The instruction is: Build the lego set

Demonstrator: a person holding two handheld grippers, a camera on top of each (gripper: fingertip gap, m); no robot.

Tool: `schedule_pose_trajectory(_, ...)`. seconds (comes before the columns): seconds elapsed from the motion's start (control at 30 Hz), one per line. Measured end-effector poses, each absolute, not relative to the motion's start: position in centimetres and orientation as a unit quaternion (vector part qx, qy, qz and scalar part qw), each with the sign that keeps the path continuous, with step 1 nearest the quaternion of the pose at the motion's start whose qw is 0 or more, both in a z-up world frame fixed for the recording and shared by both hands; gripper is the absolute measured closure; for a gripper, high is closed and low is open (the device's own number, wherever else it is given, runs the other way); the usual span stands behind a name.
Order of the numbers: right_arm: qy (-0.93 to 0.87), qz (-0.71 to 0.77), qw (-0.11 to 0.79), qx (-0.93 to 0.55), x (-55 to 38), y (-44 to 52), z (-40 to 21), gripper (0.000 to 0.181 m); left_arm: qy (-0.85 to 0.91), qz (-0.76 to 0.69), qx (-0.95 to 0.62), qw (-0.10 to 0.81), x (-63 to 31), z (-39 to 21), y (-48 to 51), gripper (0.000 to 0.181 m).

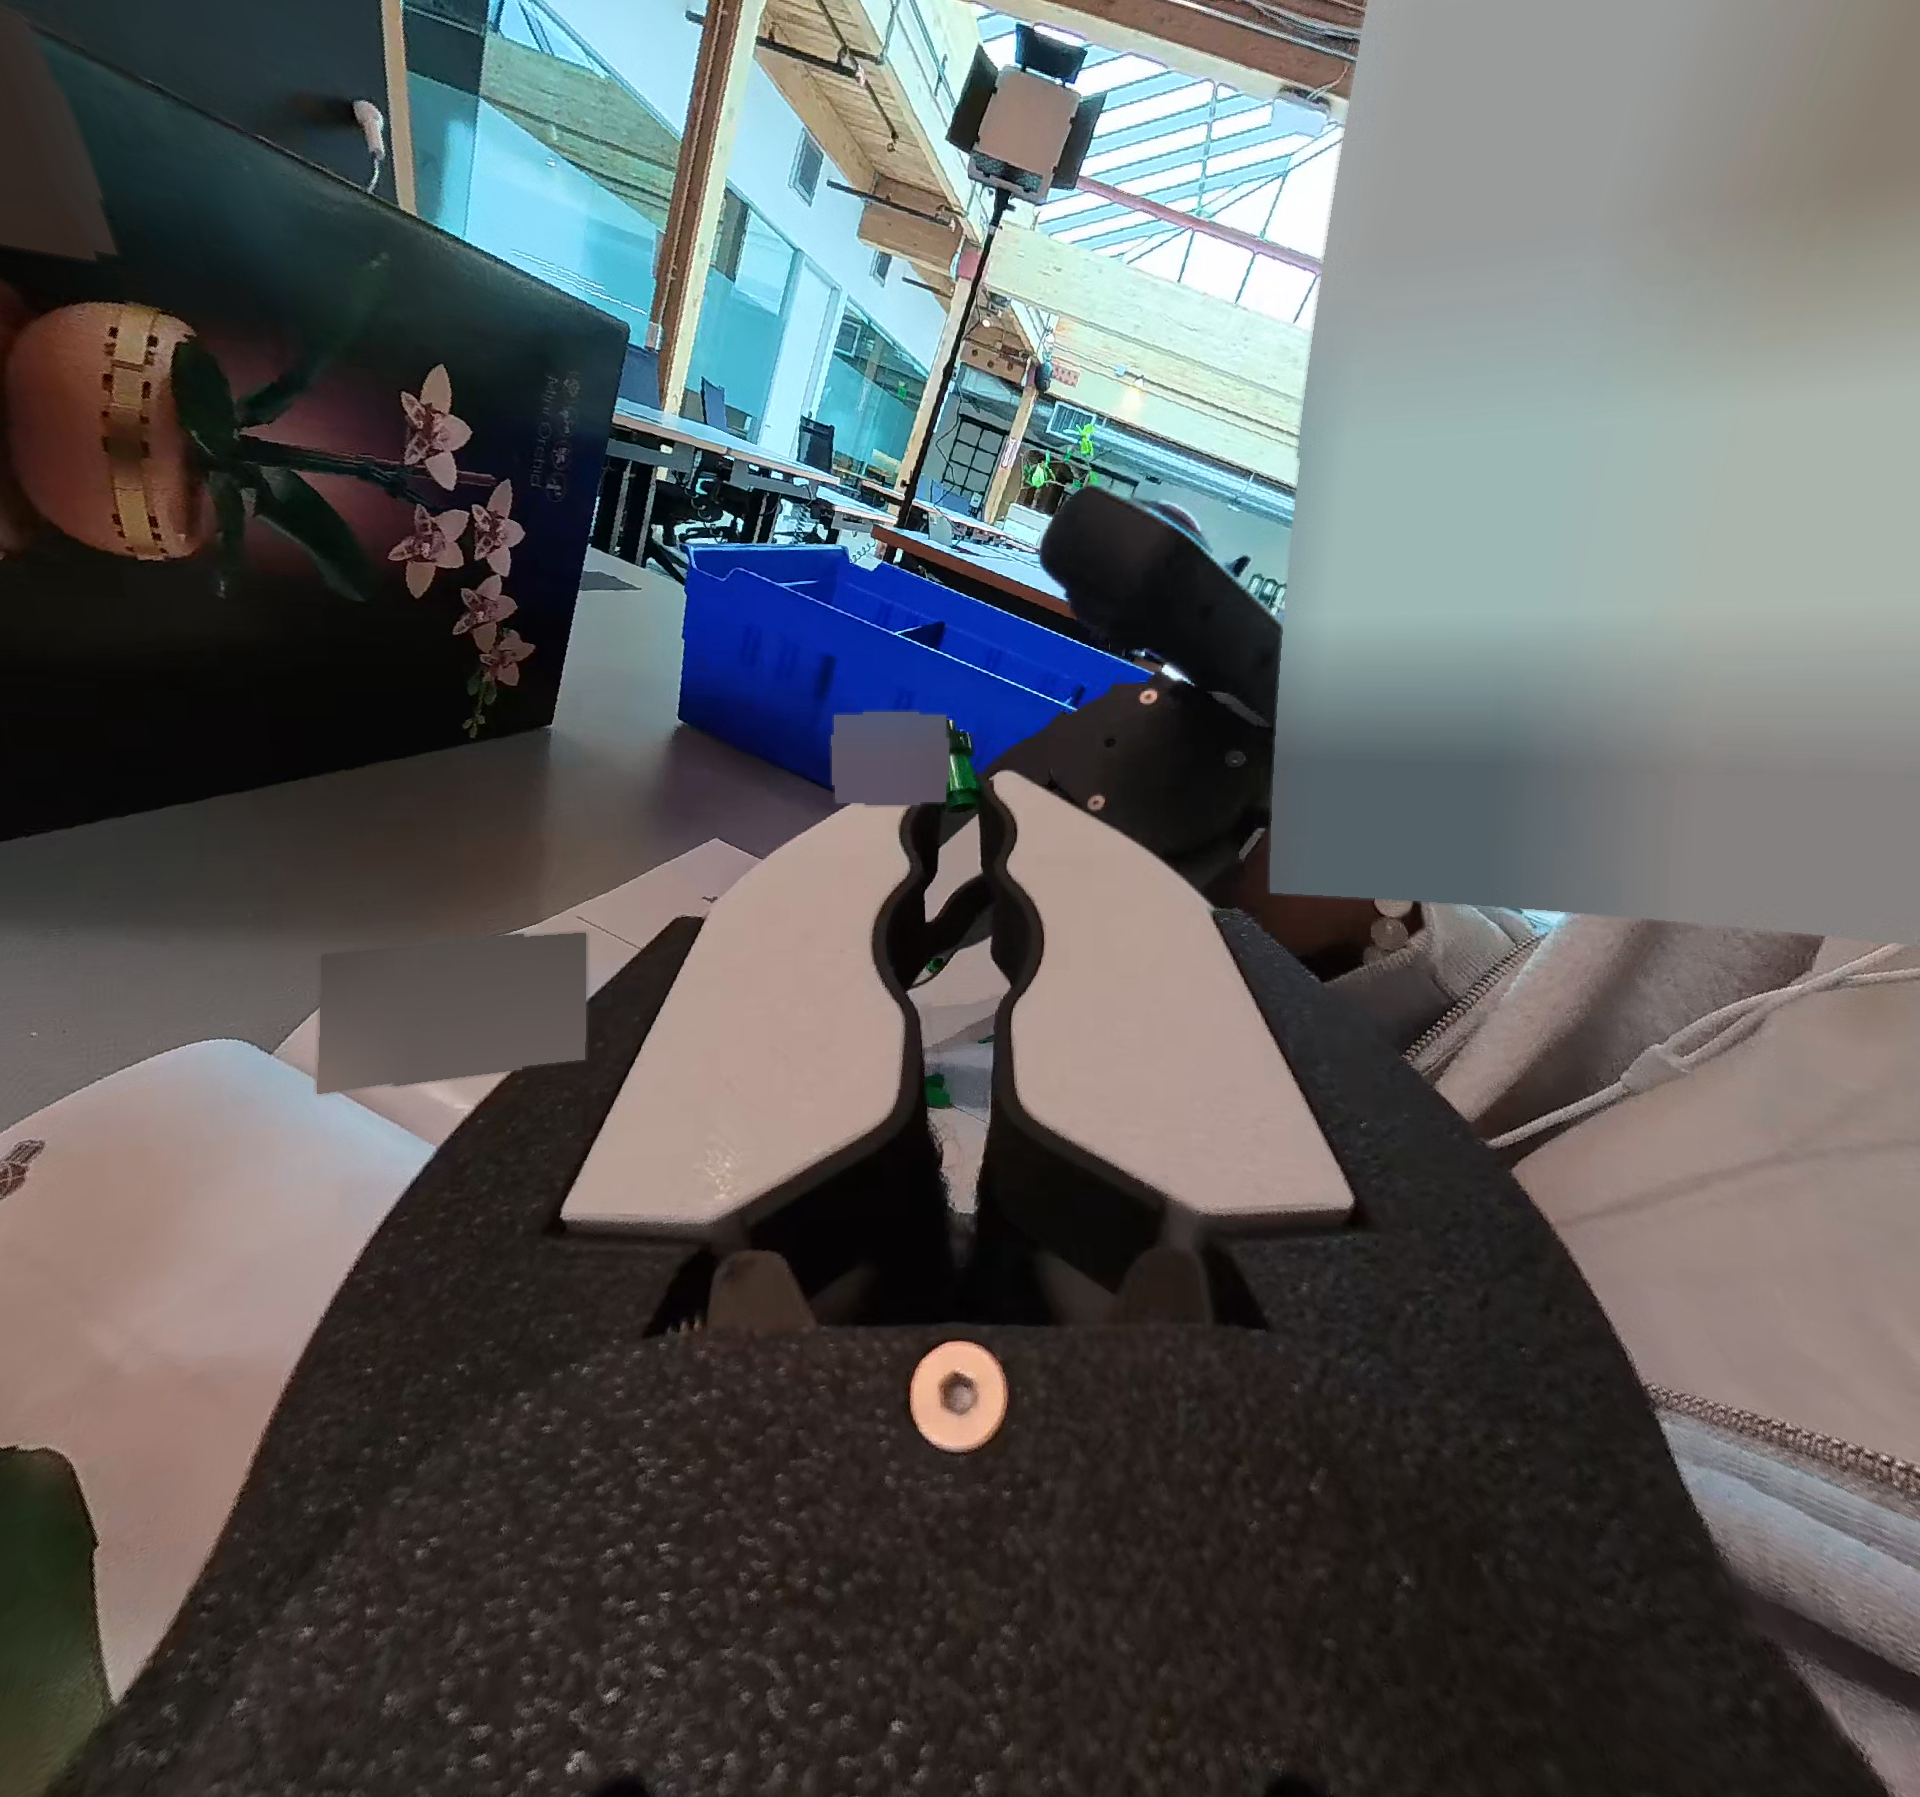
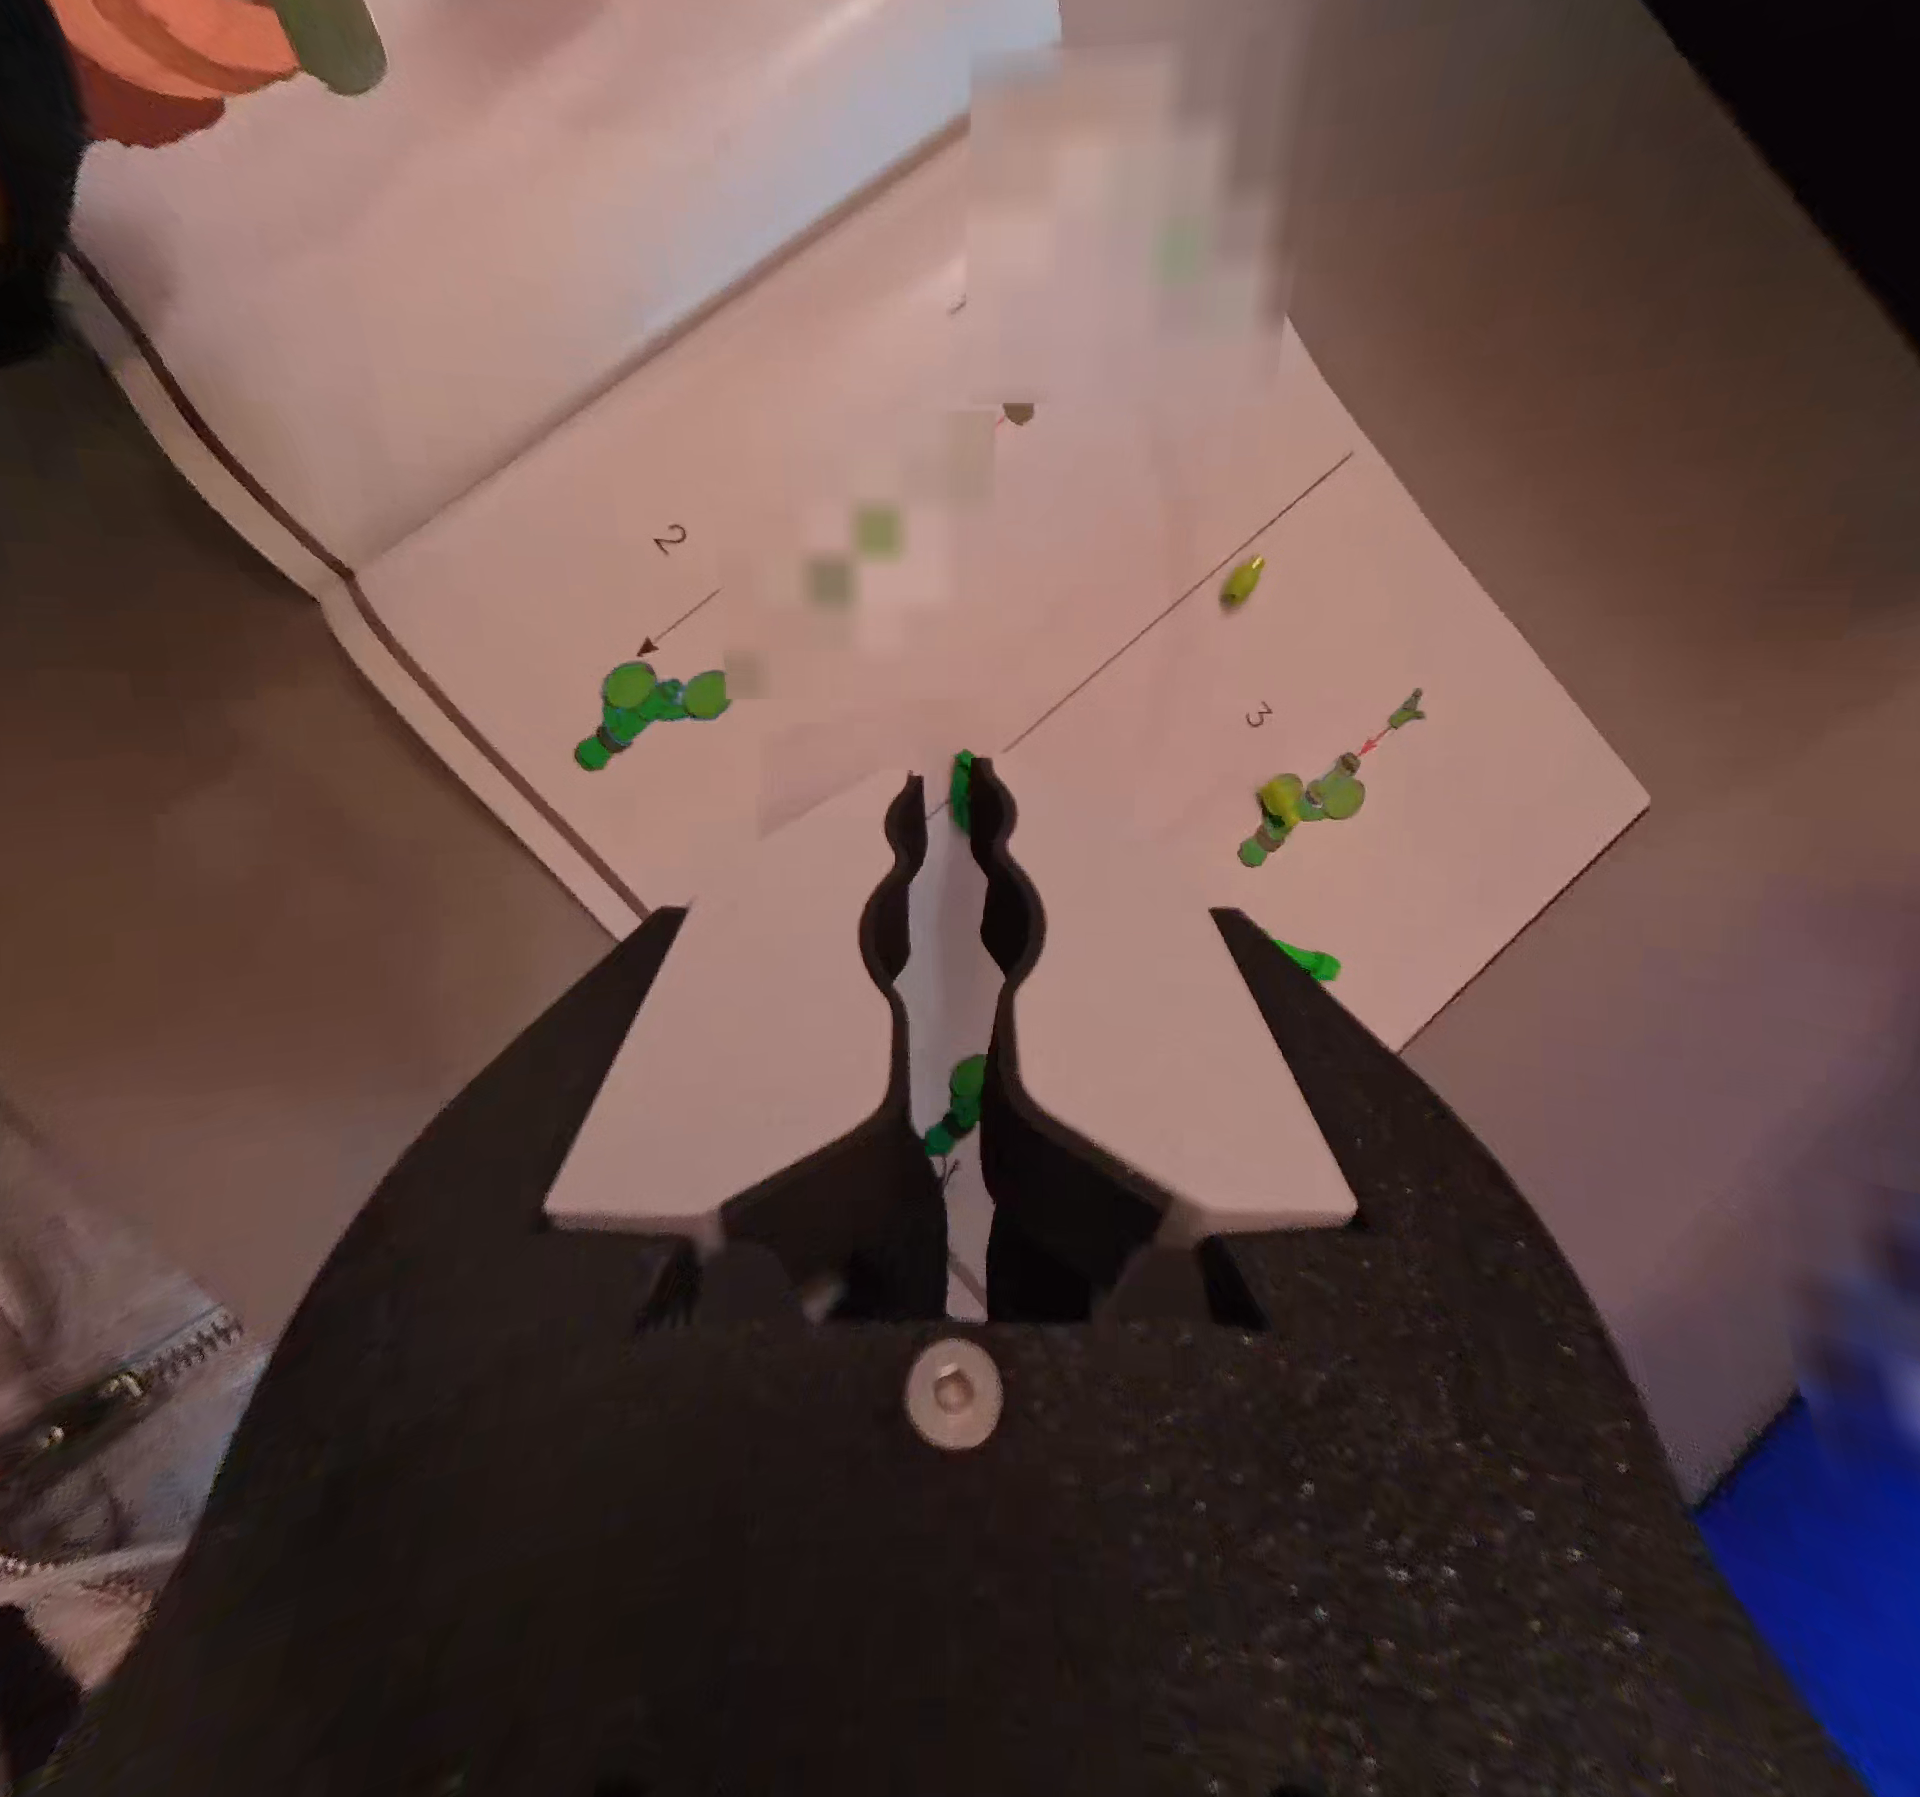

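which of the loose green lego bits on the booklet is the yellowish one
The small piece near the page's far right edge; it's yellow-green, while the piece beside the right gripper is bright green.

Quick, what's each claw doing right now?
Left gripper: nearly closed, grip unclear.
Right gripper: closed on a green piece.

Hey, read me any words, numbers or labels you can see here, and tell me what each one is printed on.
I won't quote writing; here is where it stands.
Dark set box: pale lettering printed sideways beside the flower picture.
Open instruction booklet: two step numerals next to green build drawings.
Blue bin: faint marks on its side wall, too small to read.
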State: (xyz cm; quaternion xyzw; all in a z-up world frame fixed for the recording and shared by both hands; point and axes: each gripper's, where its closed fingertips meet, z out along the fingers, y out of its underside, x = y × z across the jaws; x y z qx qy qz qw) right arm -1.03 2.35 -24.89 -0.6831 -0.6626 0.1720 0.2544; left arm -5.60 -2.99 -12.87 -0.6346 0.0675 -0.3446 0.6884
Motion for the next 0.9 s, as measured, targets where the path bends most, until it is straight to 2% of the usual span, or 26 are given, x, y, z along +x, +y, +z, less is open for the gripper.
schedule_pose_trajectory(0.2,-0.657,0.135,0.254,-0.697,-0.9,3.0,-25.5,0.174,0.059,-0.347,-0.631,0.692,-6.0,-12.8,-3.1,0.175)
schedule_pose_trajectory(0.63,-0.654,0.186,0.277,-0.679,0.4,4.2,-25.3,0.180,0.055,-0.348,-0.631,0.692,-6.1,-12.8,-3.0,0.175)
schedule_pose_trajectory(0.77,-0.606,0.348,0.273,-0.661,-0.4,3.4,-23.1,0.180,0.058,-0.342,-0.640,0.686,-5.9,-13.1,-2.9,0.175)
schedule_pose_trajectory(0.9,-0.430,0.654,0.237,-0.576,-1.5,2.1,-15.6,0.180,0.063,-0.345,-0.644,0.679,-5.4,-13.3,-2.7,0.175)
